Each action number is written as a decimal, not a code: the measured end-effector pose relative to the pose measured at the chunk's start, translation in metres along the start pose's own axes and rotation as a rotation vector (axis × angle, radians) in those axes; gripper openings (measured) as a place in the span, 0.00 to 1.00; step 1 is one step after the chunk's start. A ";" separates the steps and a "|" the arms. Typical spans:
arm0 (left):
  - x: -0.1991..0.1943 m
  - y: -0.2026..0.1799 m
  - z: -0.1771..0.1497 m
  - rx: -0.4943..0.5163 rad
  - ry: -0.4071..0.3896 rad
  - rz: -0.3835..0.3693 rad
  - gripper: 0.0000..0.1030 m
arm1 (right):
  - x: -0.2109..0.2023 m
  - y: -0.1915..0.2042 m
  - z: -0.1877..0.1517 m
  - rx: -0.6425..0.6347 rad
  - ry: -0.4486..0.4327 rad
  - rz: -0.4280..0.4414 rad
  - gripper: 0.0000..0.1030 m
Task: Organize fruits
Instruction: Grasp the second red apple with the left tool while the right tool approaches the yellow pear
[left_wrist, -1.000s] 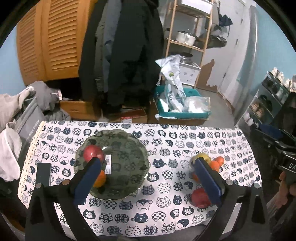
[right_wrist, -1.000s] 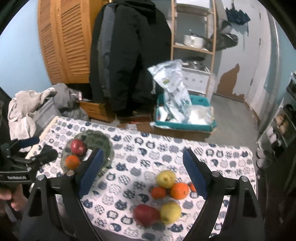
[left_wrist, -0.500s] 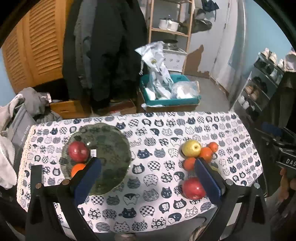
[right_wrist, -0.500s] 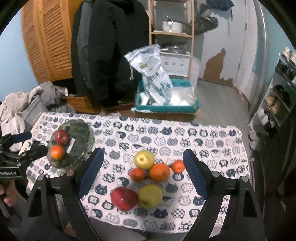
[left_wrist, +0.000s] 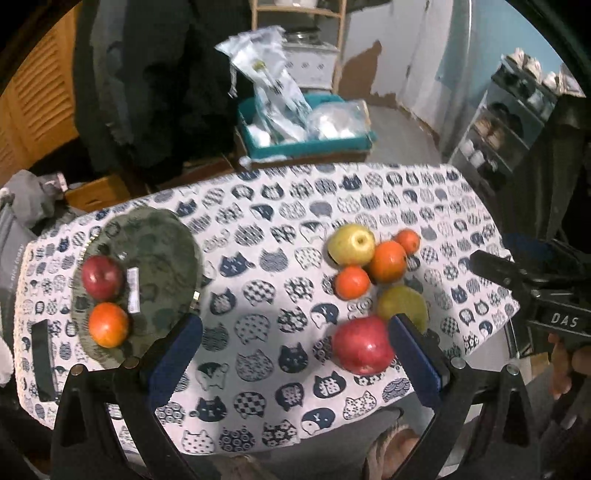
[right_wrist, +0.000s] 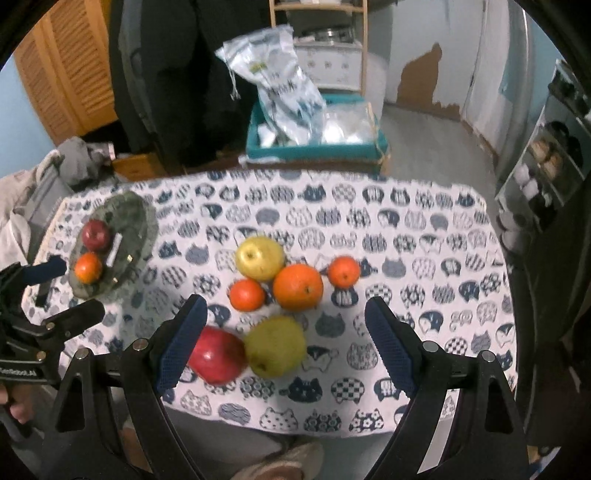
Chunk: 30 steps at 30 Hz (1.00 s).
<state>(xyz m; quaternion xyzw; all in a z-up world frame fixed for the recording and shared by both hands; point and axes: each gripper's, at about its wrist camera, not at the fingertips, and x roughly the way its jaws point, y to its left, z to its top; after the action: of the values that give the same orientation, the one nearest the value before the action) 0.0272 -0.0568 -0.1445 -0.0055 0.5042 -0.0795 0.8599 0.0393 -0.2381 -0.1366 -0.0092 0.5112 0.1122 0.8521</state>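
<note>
A green glass plate (left_wrist: 159, 236) (right_wrist: 140, 218) at the table's left holds a red apple (left_wrist: 101, 277) (right_wrist: 96, 235) and an orange (left_wrist: 108, 325) (right_wrist: 88, 267). At the right lies a cluster: a yellow apple (left_wrist: 351, 243) (right_wrist: 259, 258), a big orange (left_wrist: 388, 261) (right_wrist: 297, 286), two small oranges (left_wrist: 352, 282) (right_wrist: 246, 294), a green pear (left_wrist: 402, 304) (right_wrist: 275, 345) and a red apple (left_wrist: 364, 345) (right_wrist: 218, 355). My left gripper (left_wrist: 295, 360) is open above the near table edge. My right gripper (right_wrist: 286, 343) hangs open over the cluster's near side.
The cat-print cloth (left_wrist: 258, 221) covers the table. Beyond it stand a teal bin with plastic bags (right_wrist: 317, 136), hanging dark coats (right_wrist: 177, 74), a wooden shelf and a shoe rack (left_wrist: 513, 122). A foot (right_wrist: 284, 461) shows below the table edge.
Both grippers have swung right and closer to the table. The fruit cluster now sits larger and nearer my right gripper. The fruit itself has not moved.
</note>
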 end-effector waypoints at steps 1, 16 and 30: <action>0.003 -0.002 -0.001 0.007 0.007 -0.003 0.98 | 0.004 -0.002 -0.002 0.005 0.012 -0.001 0.84; 0.074 -0.039 -0.019 0.043 0.164 -0.071 0.98 | 0.049 -0.027 -0.031 0.060 0.164 -0.015 0.84; 0.121 -0.055 -0.027 0.052 0.254 -0.114 0.98 | 0.063 -0.040 -0.036 0.093 0.191 -0.026 0.84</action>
<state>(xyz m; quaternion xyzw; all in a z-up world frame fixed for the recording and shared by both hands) 0.0548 -0.1268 -0.2575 -0.0015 0.6057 -0.1413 0.7831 0.0445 -0.2700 -0.2127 0.0129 0.5947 0.0761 0.8002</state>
